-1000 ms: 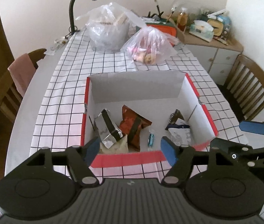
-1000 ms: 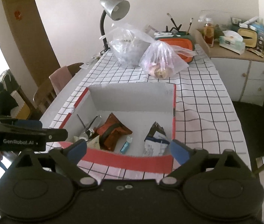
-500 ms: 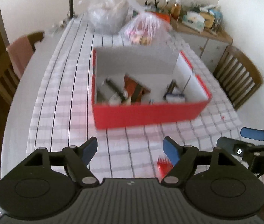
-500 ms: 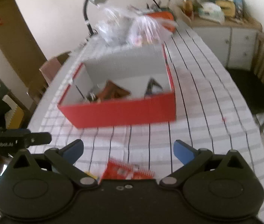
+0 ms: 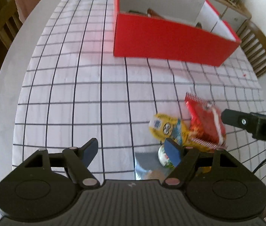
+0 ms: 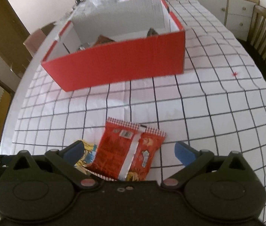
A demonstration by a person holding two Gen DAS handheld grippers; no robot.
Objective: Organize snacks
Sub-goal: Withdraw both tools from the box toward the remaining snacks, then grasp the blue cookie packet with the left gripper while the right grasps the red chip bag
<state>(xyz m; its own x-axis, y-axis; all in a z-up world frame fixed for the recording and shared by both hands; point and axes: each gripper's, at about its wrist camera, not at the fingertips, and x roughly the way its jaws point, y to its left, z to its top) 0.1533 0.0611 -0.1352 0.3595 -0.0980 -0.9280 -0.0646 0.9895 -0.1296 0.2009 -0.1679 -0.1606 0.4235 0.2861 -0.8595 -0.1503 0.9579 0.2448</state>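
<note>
Red snack packet (image 6: 131, 150) lies flat on the checked tablecloth (image 6: 198, 103) near the table's front edge, its long axis running from the right gripper (image 6: 128, 151) toward the red box (image 6: 118, 67), its serrated, crimped end pointing at the box and a pale seam strip running down its glossy foil back. Touching its left side, partly tucked under it, is a yellow snack packet (image 5: 167, 129) with a cartoon face, crinkled and shiny, its long axis slanting across the cloth. Just nearer the camera in the left wrist view sit a small round foil-lidded cup (image 5: 164, 158) and a silvery packet (image 5: 146, 166), both partly hidden by the left gripper (image 5: 133, 149). Both grippers hover with their blue-padded jaws spread wide, holding nothing; the right one straddles the red packet. The box, matte red cardboard outside and white inside, stands well apart farther back, with dark wrappers showing over its rim. Wooden chairs (image 6: 264, 43) flank the table.
</note>
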